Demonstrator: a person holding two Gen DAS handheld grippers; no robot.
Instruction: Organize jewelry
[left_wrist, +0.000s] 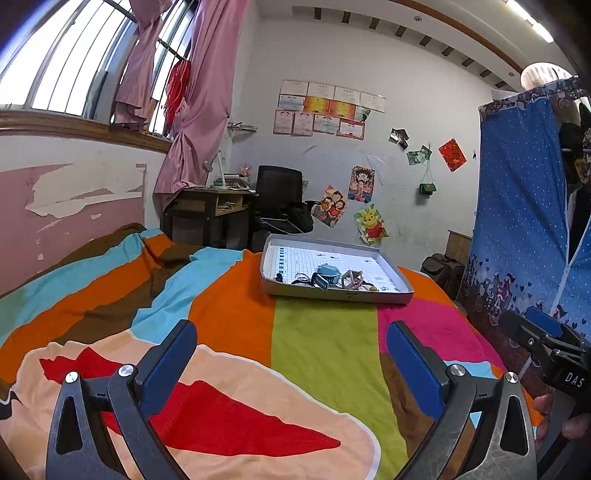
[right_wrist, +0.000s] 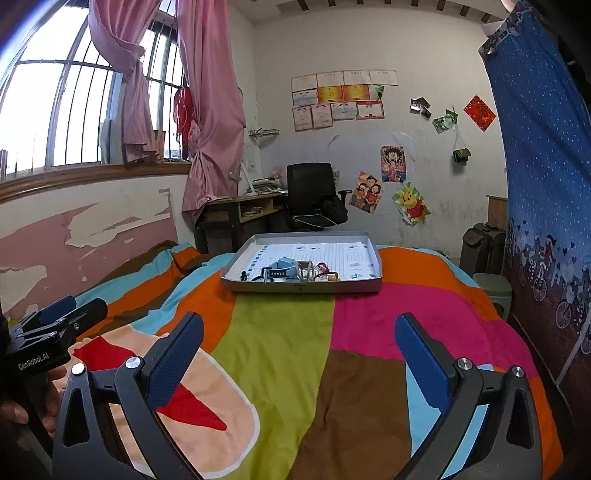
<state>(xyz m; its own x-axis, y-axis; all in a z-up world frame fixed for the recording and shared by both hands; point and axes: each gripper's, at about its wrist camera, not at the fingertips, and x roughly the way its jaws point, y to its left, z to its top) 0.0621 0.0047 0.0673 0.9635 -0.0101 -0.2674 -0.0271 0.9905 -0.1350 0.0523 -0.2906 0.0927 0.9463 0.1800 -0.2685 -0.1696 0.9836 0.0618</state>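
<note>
Blue-padded and spread wide, our left claw (left_wrist: 291, 354) and right claw (right_wrist: 299, 347) hover empty over the striped bedspread (right_wrist: 280, 350), well short of the tray (right_wrist: 236, 271). We should approach low and level, picking one piece at a time. Jewelry (right_wrist: 295, 271) lies bunched along the tray's near edge, tangled around a pale blue piece (left_wrist: 327, 273).

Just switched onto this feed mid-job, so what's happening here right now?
A person holds both grippers above a striped bedspread, aimed at a shallow tray farther up the bed. The left gripper and right gripper are both open and empty. The jewelry pile, bunched at the tray's near edge, is untouched. Nothing has been picked up yet.
</note>
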